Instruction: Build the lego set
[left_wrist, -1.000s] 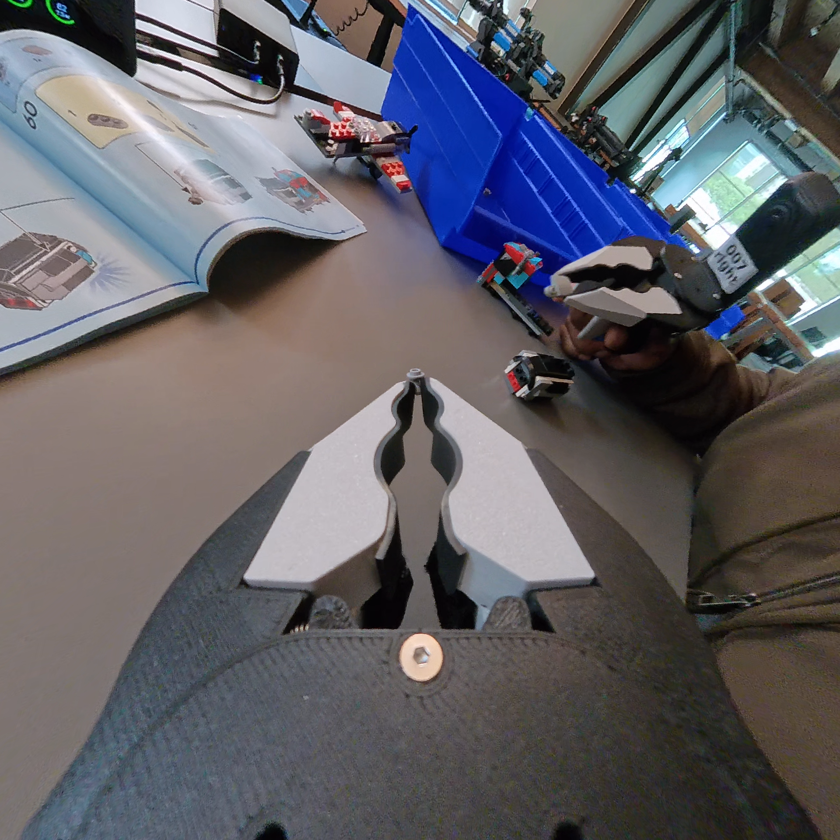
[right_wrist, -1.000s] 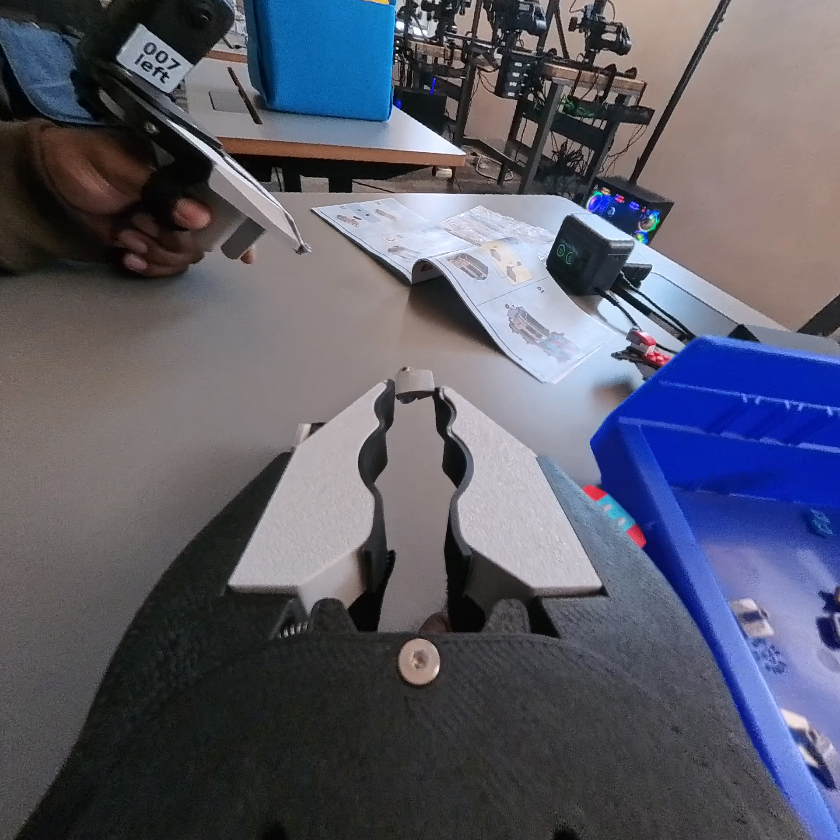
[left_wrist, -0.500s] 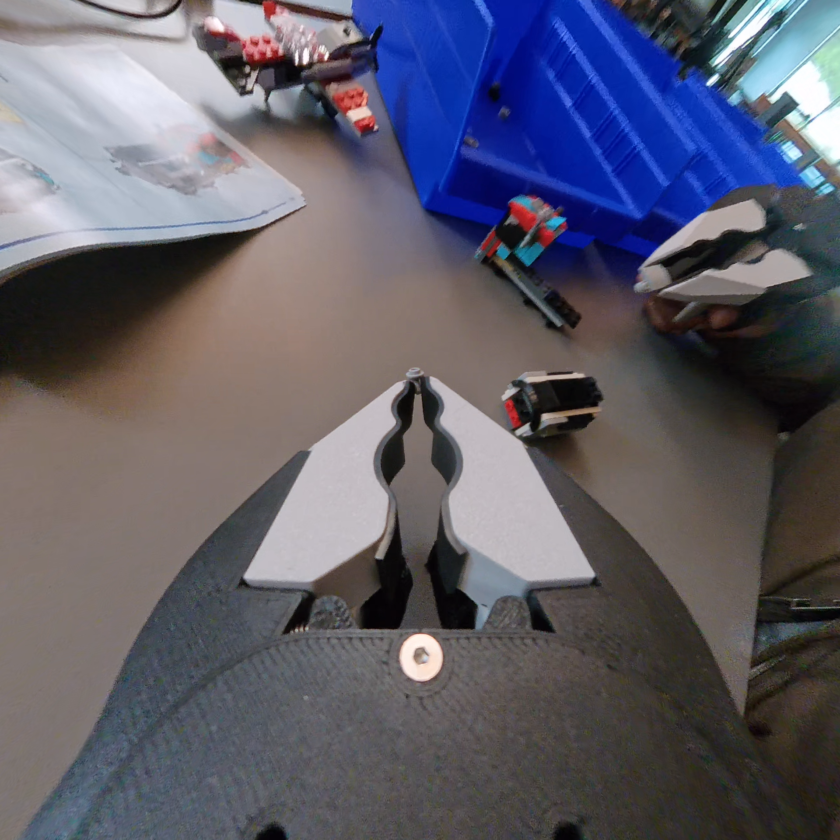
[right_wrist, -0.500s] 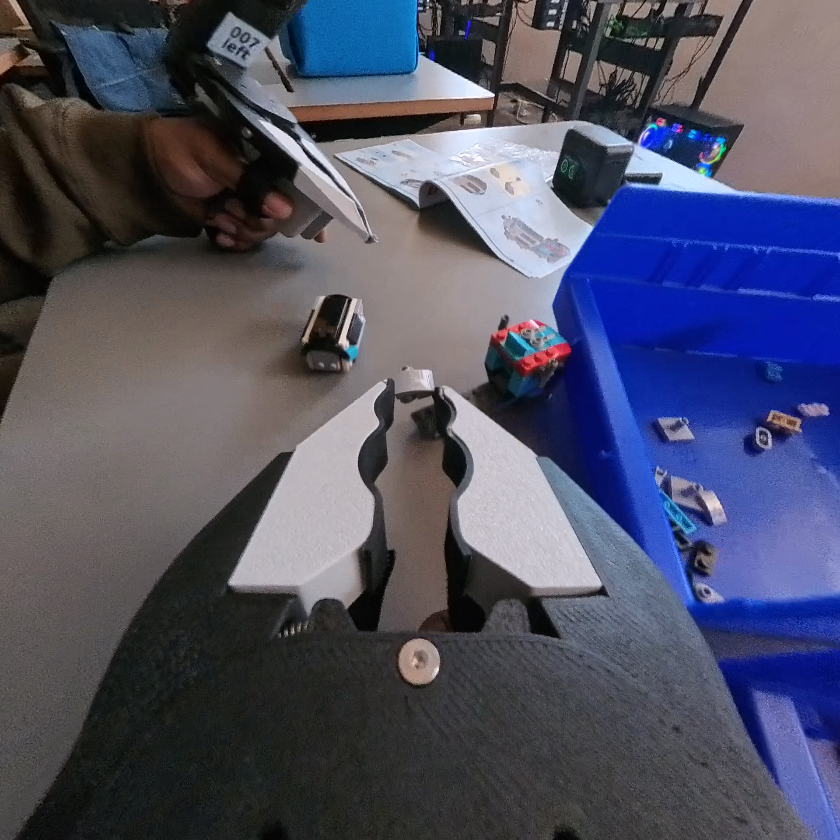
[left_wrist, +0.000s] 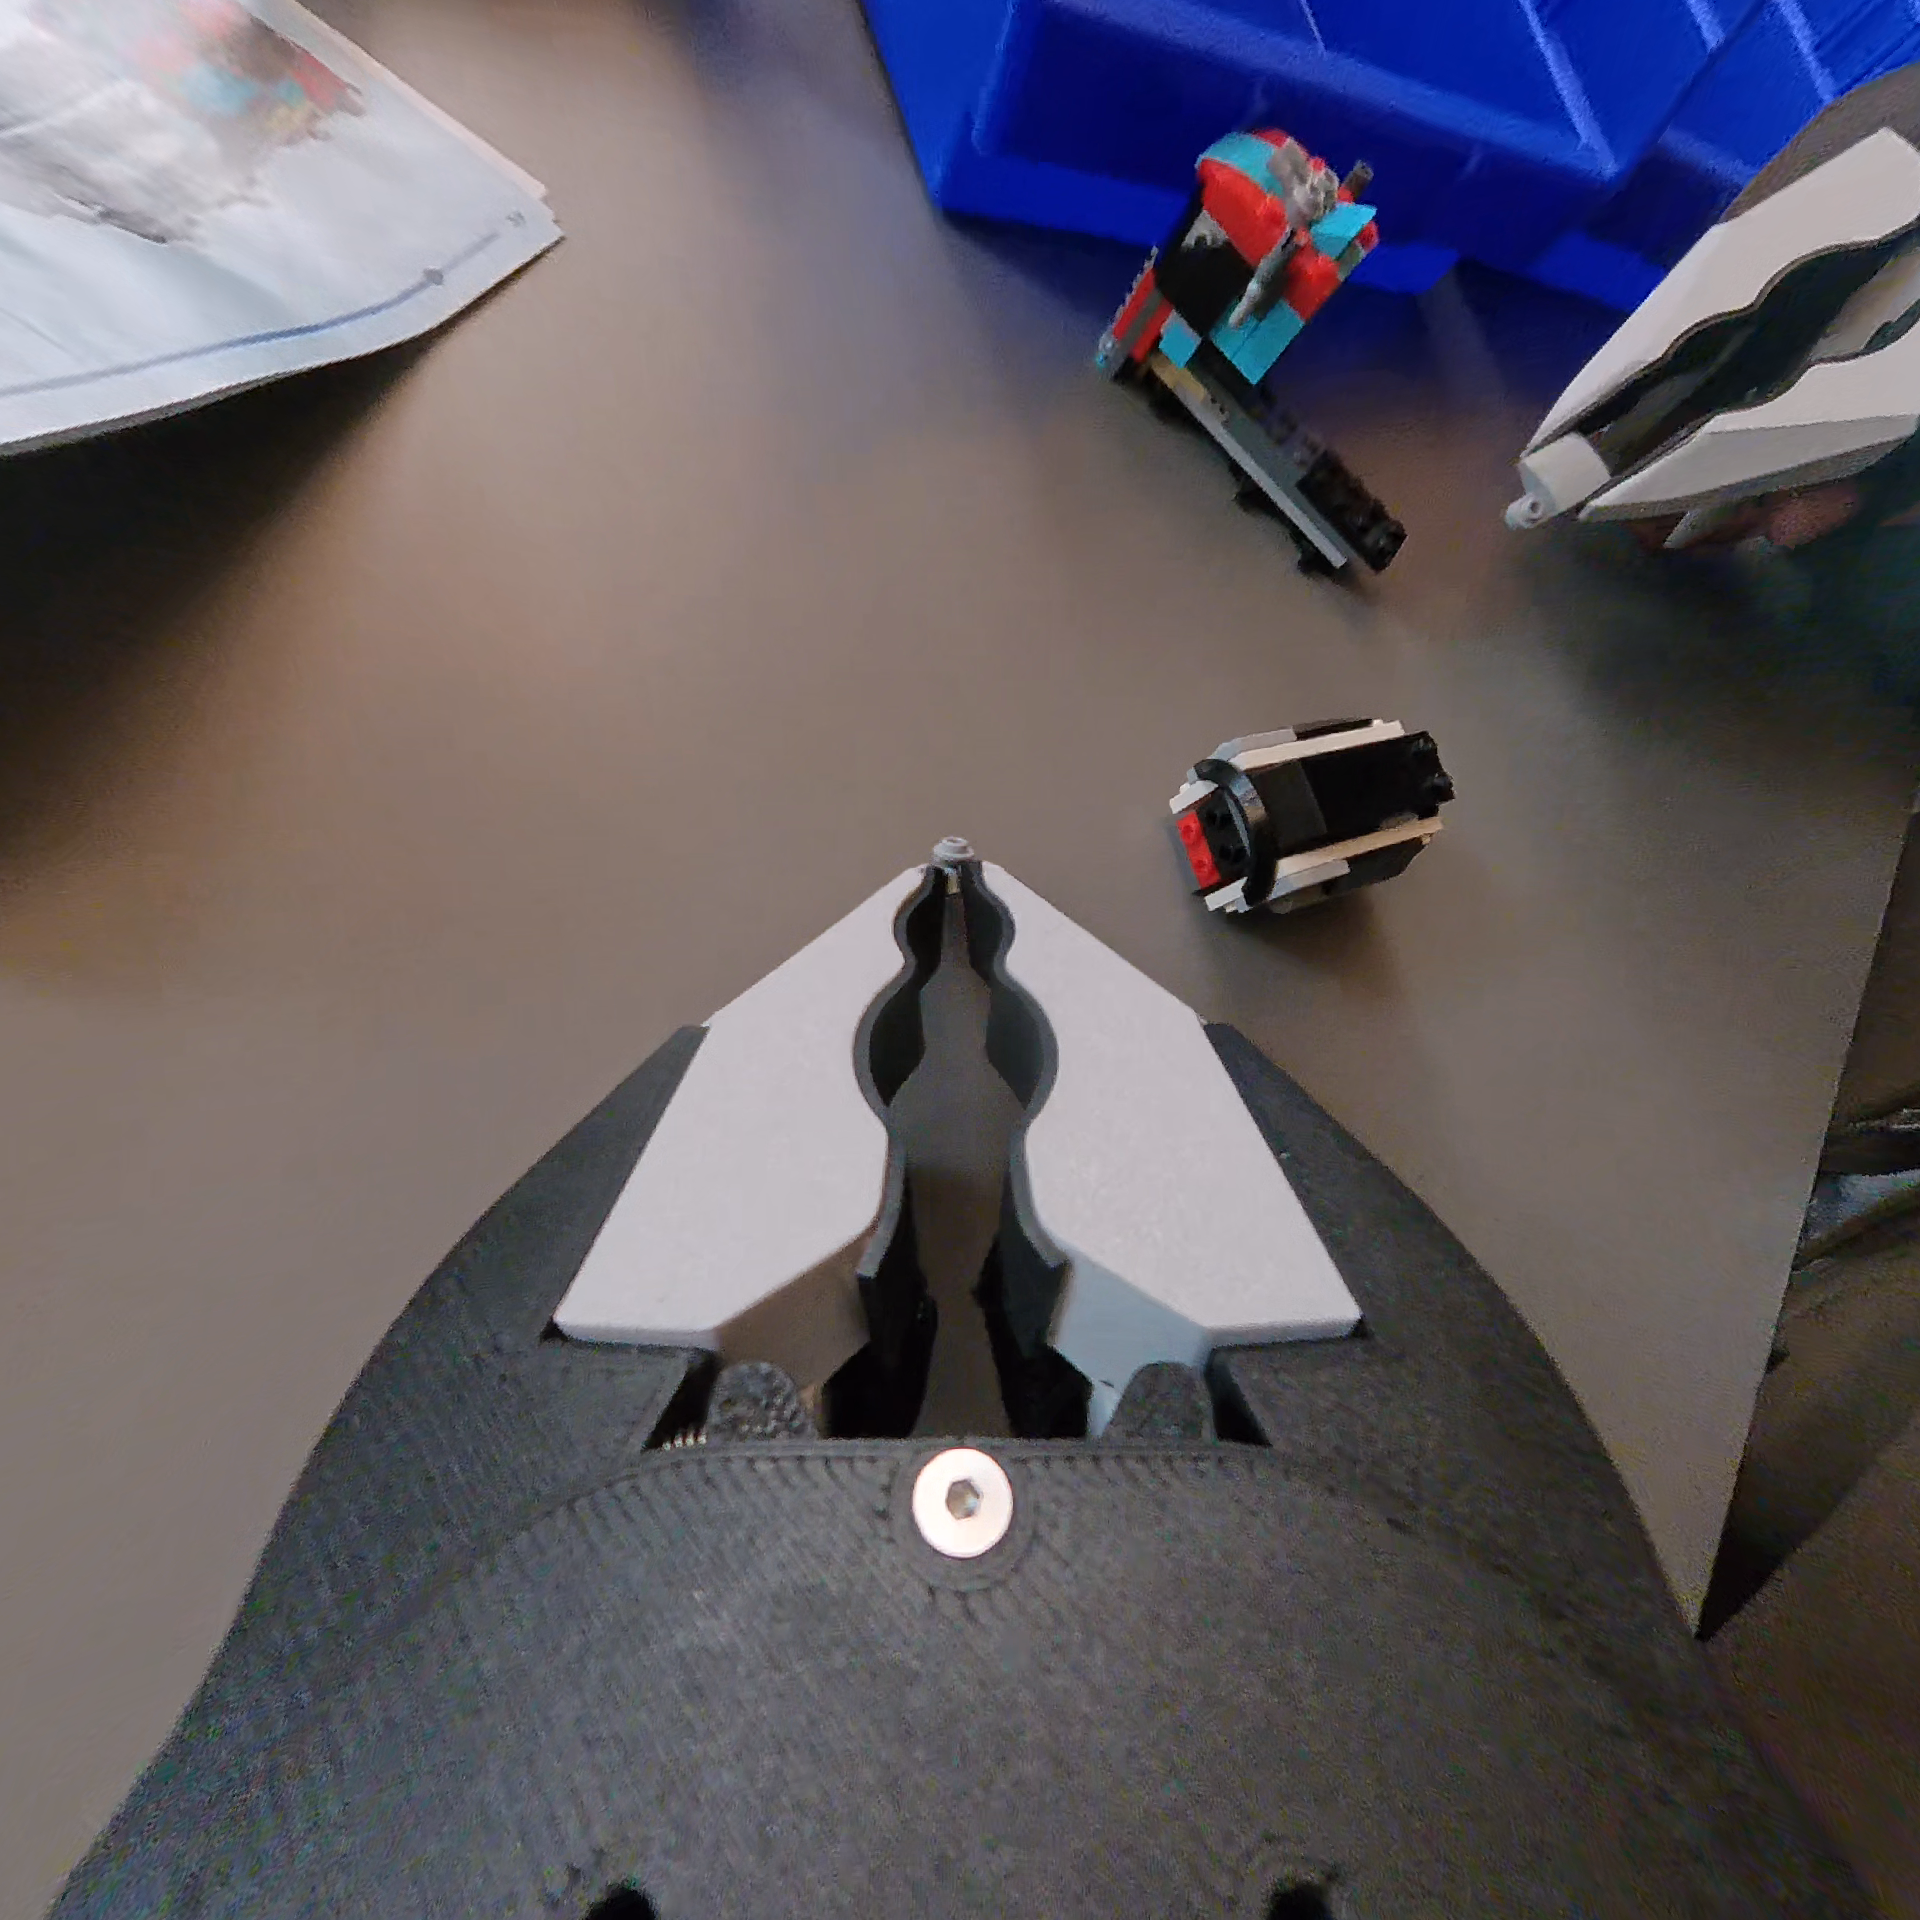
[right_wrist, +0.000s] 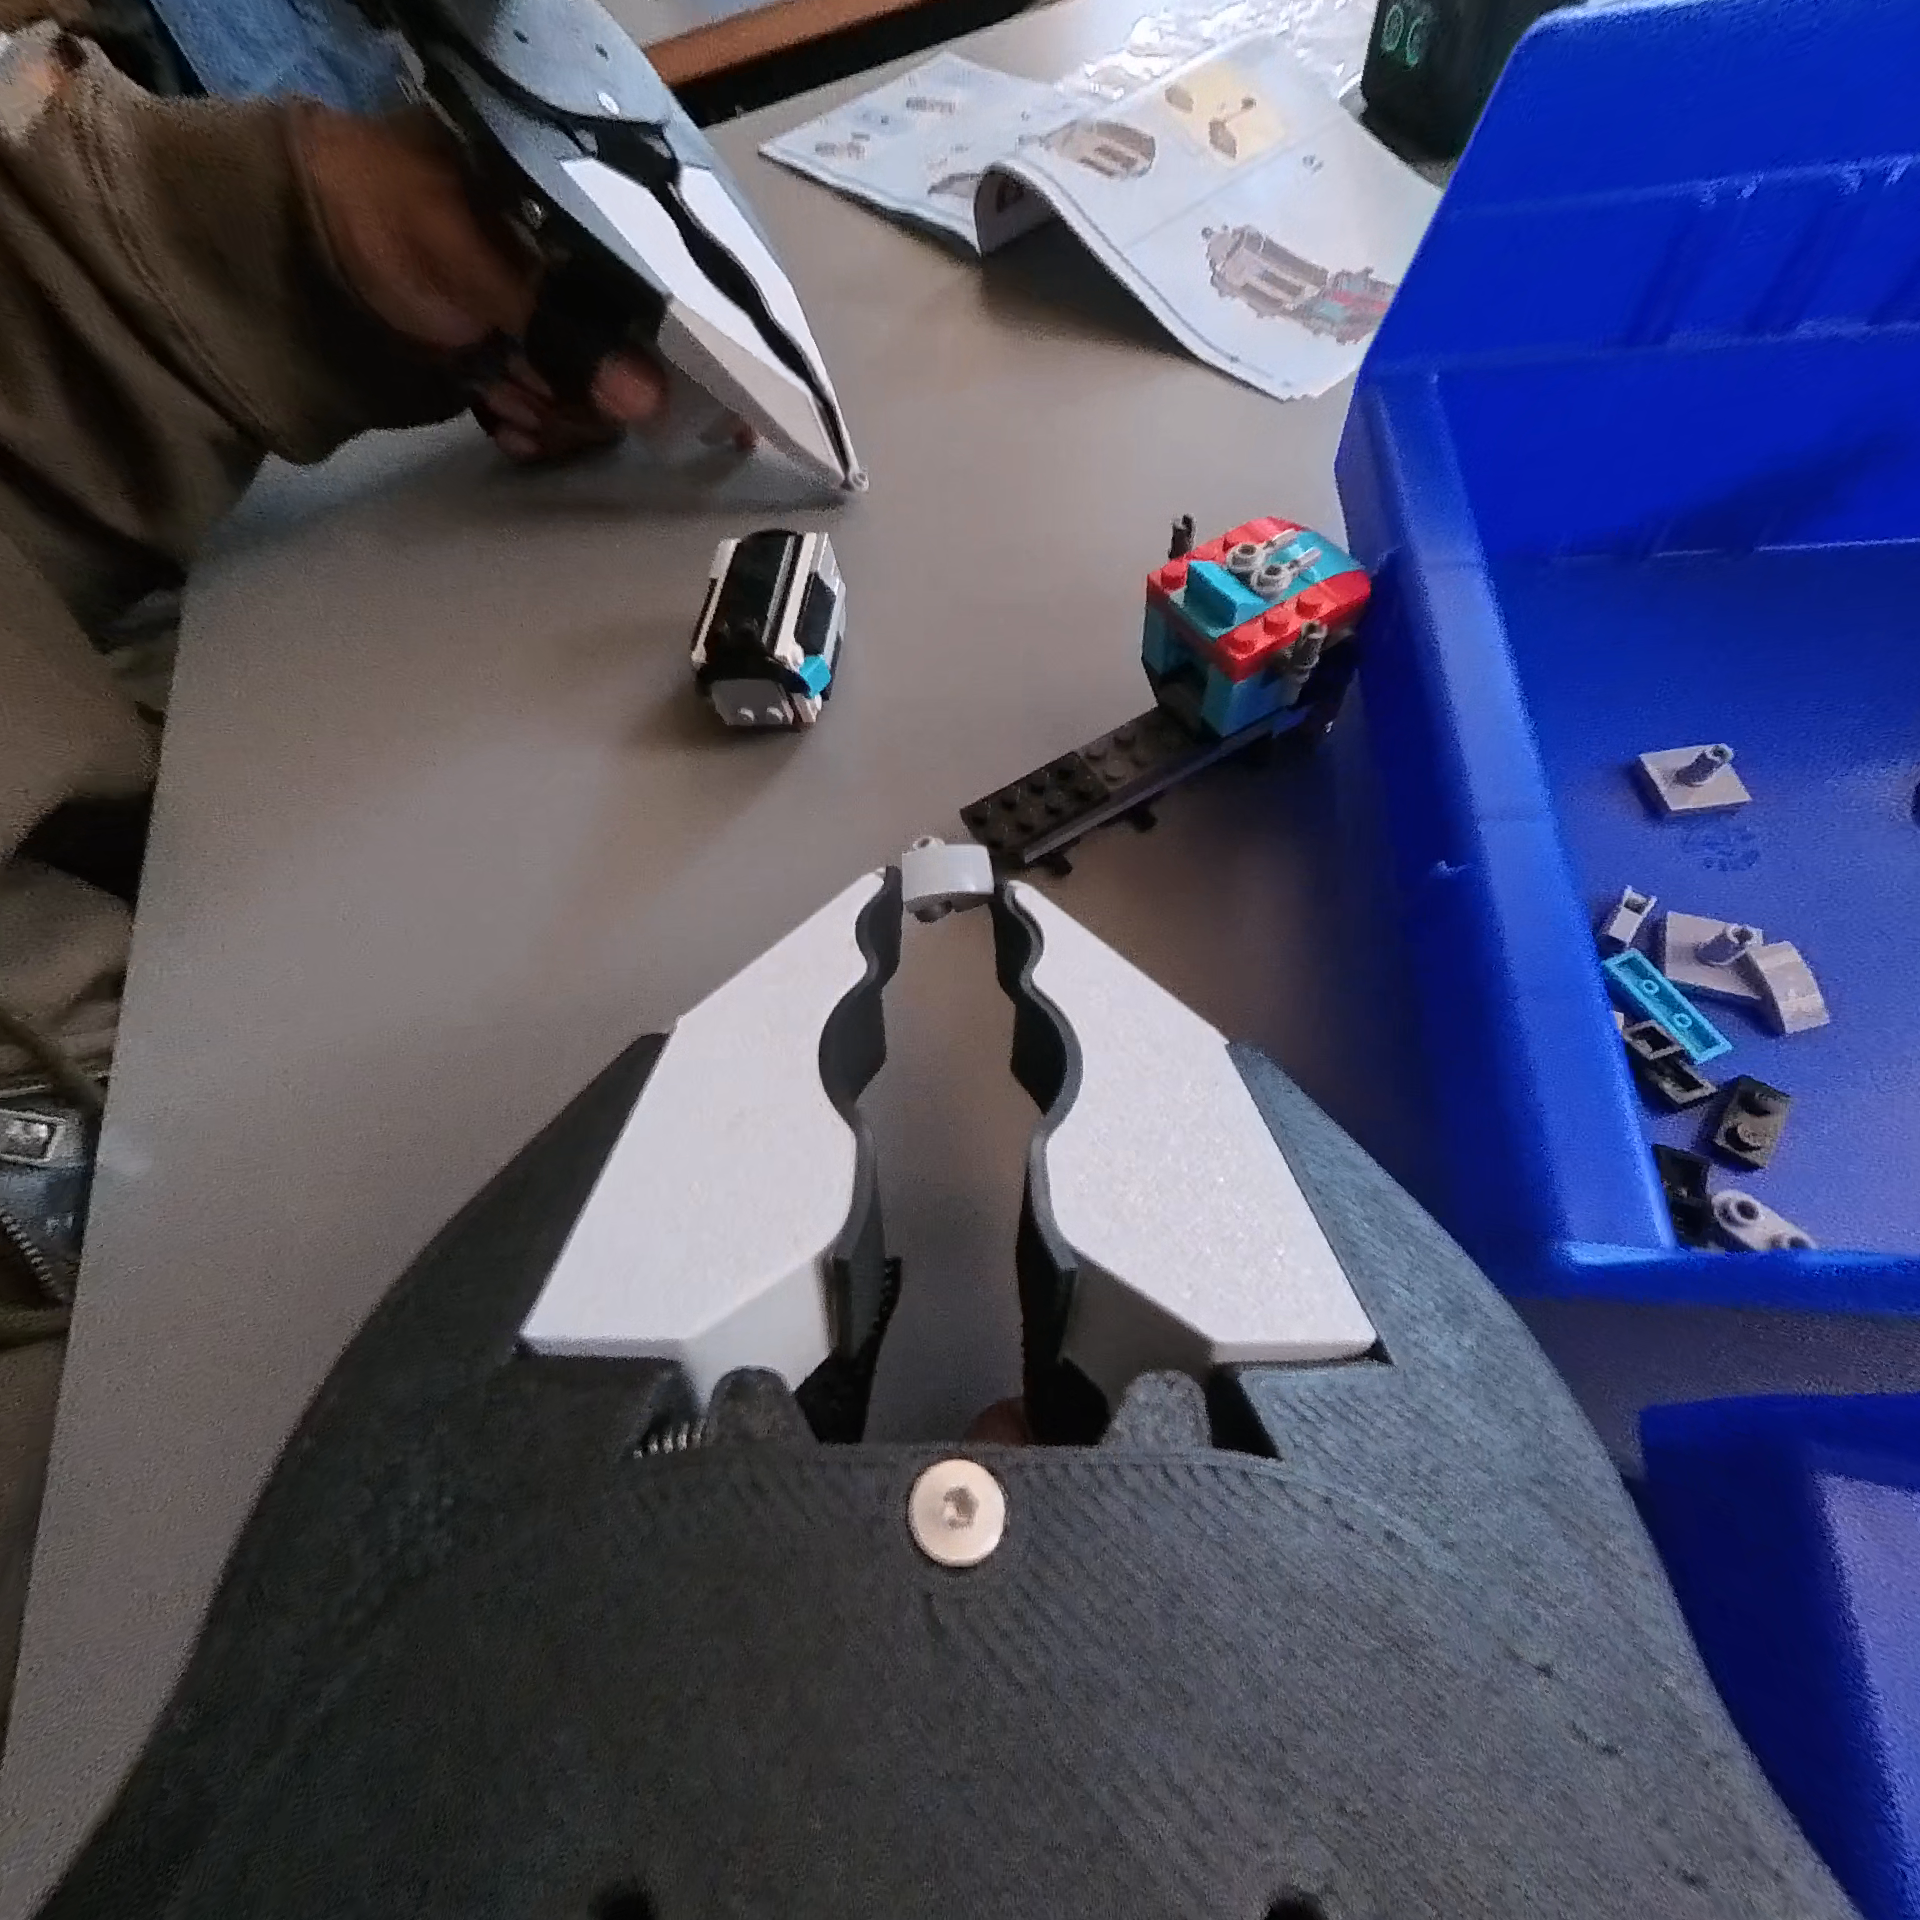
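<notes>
left claw (left_wrist: 954, 868) pinches a tiny grey stud (left_wrist: 954, 852) — half hidden; right claw (right_wrist: 943, 894) pinches a grey brick (right_wrist: 943, 878).

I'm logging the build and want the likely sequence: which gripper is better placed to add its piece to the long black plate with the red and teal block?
Probably right: the right gripper, clamping a grey curved brick, hangs beside the long black plate. The left gripper, pinching a tiny grey stud, sits nearer the black and white barrel.

Pretty soft, even daylight overall, kinda dim and brownish on the tabletop (left_wrist: 520, 727) in the left view. Fuzzy shadows under the booklet (left_wrist: 208, 208). Fisheye stretch toward the edges, motion blur on the booklet and the hand (right_wrist: 436, 281).
</notes>
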